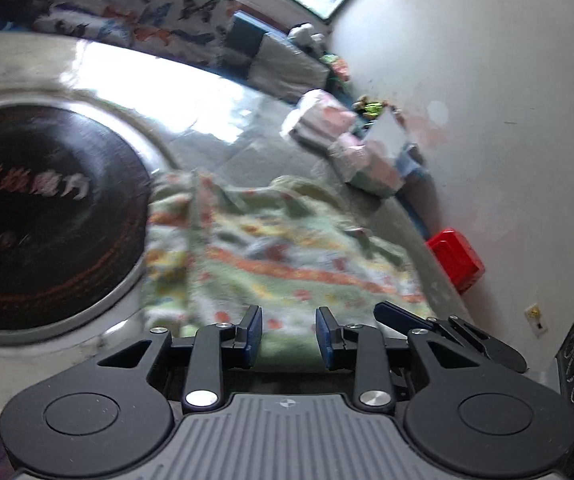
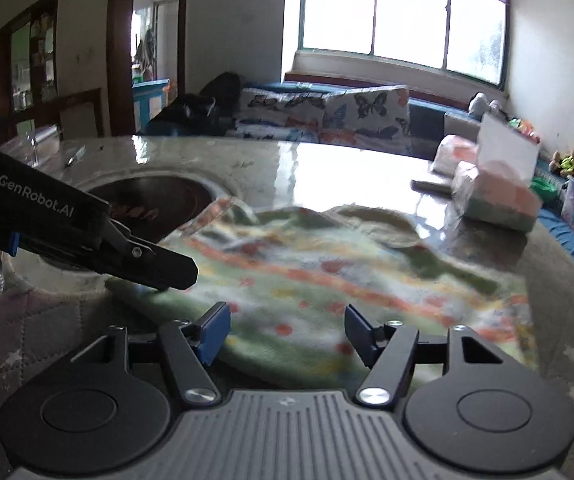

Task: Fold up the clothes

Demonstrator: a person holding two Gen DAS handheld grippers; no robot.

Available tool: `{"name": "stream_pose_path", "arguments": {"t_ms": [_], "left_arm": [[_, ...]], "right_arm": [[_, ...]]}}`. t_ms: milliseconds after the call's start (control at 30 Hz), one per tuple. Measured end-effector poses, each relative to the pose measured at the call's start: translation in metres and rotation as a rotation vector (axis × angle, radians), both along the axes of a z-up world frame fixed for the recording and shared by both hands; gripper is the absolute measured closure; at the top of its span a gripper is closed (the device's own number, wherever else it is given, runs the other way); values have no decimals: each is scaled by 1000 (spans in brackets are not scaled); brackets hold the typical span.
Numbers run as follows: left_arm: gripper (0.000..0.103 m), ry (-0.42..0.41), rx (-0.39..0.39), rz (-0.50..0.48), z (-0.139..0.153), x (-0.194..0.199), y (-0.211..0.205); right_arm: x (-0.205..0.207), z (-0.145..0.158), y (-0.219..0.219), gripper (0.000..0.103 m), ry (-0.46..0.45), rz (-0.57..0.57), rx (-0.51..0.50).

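A green patterned garment (image 1: 271, 256) with orange and yellow marks lies crumpled on the grey table (image 1: 223, 128); it also shows in the right wrist view (image 2: 327, 264). My left gripper (image 1: 289, 336) is open over the garment's near edge, its blue pads apart and empty. It shows from the side in the right wrist view (image 2: 167, 270), its tip touching the garment's left edge. My right gripper (image 2: 287, 336) is open just above the garment's near edge, holding nothing. Its fingers (image 1: 407, 316) show at the right of the left wrist view.
A round dark hotplate (image 1: 43, 216) is set into the table left of the garment. Wrapped packs (image 2: 495, 196) sit at the table's far right. A red box (image 1: 455, 258) stands by the wall. A butterfly-print sofa (image 2: 327, 116) lies behind the table.
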State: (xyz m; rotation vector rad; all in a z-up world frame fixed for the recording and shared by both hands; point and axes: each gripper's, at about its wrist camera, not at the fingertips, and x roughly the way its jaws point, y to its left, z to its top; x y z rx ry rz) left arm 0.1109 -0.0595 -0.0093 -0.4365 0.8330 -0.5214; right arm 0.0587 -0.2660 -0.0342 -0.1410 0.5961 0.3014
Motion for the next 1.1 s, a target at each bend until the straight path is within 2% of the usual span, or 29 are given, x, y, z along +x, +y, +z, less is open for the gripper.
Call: {"name": "stream_pose_path", "arguments": {"t_ms": [100,167,300,367,433,500,567,633,733,1100], "left_arm": [[71,15,3,20,-3,-2,7],[68,8,12,28,0,-6,10],[54,-22,56,47,7,-16,11],[46,-37,88,57,10,-21,10],[33,-45,119,66,11,-26,9],[26,-53,150,73,12,-32,9],[20,-67,172,78,13,-38,9],[8,-80,192,85,14,-44,9],[1,-109,218,88,16,-54,8],[0,-146,331,96,15,-77,6]], "right_arm": [[-2,1,0,33,-8,-12,3],[-7,5,-3,24,-16,-18,7],[-14,11,-7,21,-23,-39,13],[-19,11,-9,15,-20,-53,23],[-23,11,-10,11,-23,-68,23],[-27,11,-11,10,-27,-82,22],[-31,10,-12,4,-28,-95,22],[-36,9,-12,1,-26,-109,11],[-42,7,-12,0,-26,-126,2],[-57,2,-12,0,-12,-185,-3]]}}
